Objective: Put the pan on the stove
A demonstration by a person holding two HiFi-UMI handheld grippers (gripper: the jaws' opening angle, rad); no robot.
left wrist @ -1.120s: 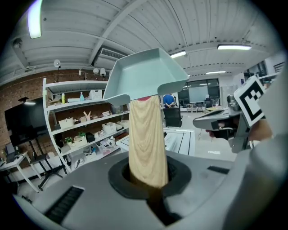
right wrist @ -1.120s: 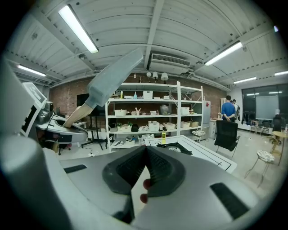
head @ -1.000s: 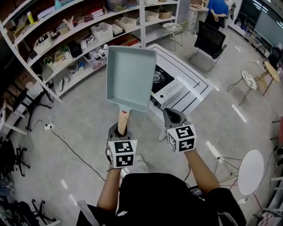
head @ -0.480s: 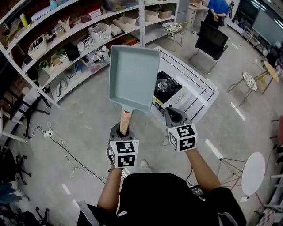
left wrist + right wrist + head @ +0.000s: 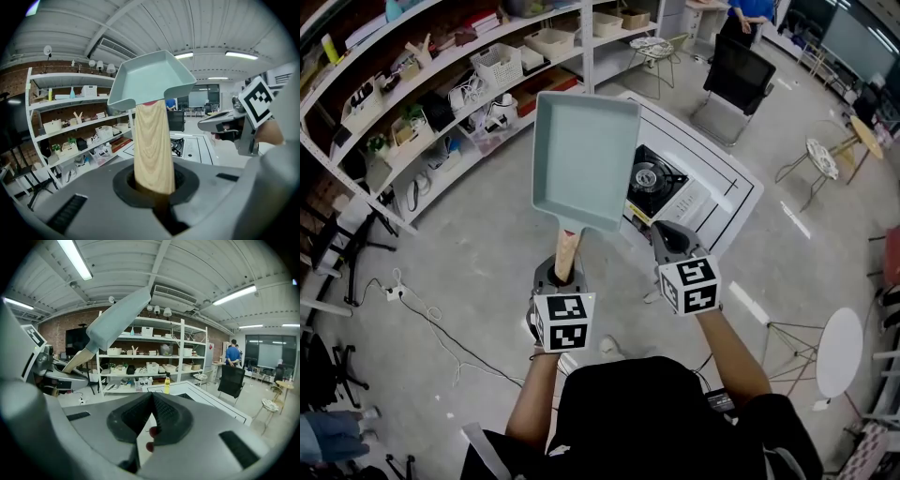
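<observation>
A pale blue rectangular pan [image 5: 586,159] is held up in the air, its wooden handle [image 5: 565,255] pointing back at me. My left gripper [image 5: 561,275] is shut on that handle [image 5: 152,150], and the pan [image 5: 150,77] rises above the jaws. To its right my right gripper [image 5: 667,239] is shut with nothing in it, its pads meeting [image 5: 151,404]. The portable gas stove [image 5: 652,178] sits on a low white table [image 5: 727,187] ahead, just right of the pan and partly hidden by it. From the right gripper view the pan [image 5: 119,317] is up at the left.
Long white shelves [image 5: 441,75] full of boxes and baskets run along the left. A black chair [image 5: 741,70] and a person in blue [image 5: 750,11] are beyond the table. A yellow bottle [image 5: 166,383] stands near the table. A round white side table [image 5: 839,352] is at right, a cable [image 5: 422,300] on the floor at left.
The table and stove have drawn a little nearer and more of the stove shows beside the pan. Both grippers keep the same hold and spacing.
</observation>
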